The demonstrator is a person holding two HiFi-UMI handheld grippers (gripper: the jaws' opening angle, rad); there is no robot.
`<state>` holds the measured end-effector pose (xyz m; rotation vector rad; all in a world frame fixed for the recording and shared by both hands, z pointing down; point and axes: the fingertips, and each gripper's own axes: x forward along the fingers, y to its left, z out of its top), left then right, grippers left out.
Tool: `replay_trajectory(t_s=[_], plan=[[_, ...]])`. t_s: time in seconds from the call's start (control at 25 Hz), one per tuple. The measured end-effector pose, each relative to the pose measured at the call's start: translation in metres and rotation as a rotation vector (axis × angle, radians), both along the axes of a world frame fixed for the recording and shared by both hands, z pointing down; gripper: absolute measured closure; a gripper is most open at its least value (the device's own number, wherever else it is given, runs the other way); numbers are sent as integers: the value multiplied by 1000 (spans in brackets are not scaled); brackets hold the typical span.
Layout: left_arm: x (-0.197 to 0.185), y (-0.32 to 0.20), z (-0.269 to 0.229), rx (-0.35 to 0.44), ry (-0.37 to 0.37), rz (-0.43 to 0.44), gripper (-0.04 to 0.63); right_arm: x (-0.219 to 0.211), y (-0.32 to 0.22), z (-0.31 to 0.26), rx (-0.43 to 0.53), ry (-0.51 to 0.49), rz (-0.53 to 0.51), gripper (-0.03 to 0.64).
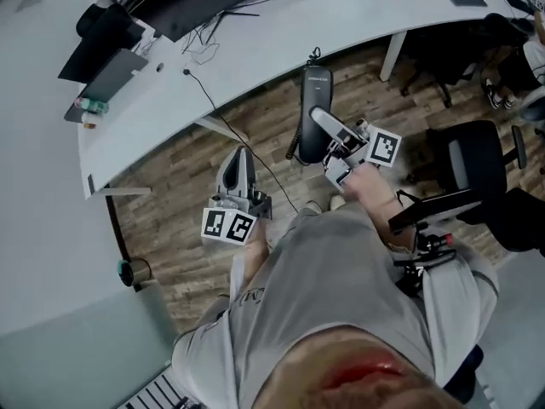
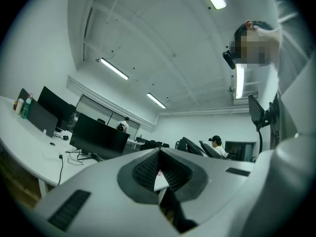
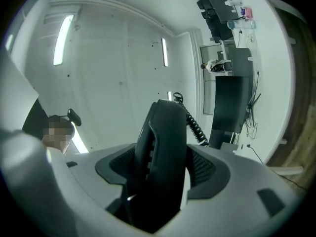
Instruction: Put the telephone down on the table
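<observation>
A black telephone (image 1: 314, 109) with a coiled cord (image 3: 195, 126) hangs above the wooden floor, in front of the white curved table (image 1: 255, 54). My right gripper (image 1: 327, 136) is shut on it. In the right gripper view the telephone (image 3: 163, 147) stands upright between both pads, filling the gap of the right gripper (image 3: 160, 174). My left gripper (image 1: 238, 170) points toward the table, lower and to the left, holding nothing. In the left gripper view the tips of the left gripper (image 2: 159, 168) meet.
Dark monitors (image 1: 179, 2) and a laptop (image 1: 115, 73) sit on the table's far side, with a bottle (image 1: 88, 106) at its left end and cables (image 1: 204, 41). Black office chairs (image 1: 477, 169) stand to the right. A cable (image 1: 247, 147) trails over the floor.
</observation>
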<state>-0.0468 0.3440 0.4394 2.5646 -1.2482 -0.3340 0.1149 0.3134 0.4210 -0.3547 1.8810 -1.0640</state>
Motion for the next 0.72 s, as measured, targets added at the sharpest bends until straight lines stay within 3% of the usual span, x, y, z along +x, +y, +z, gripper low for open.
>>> replay_trajectory(t_s=[0.16,0.28,0.44,0.72], plan=[[-7,-2,-15,43,-2,-20,584,-1,7,-1,16,40,-14,305],[-16,12,0,18,6,-50,584,-6,19,2,52,70,-33,305],[-18,30,23,-29,3,-49,584,-9,23,14,20,24,-51,307],[-38,4,14,19,20,-46,584,-25,5,23,-7,-10,-52,305]])
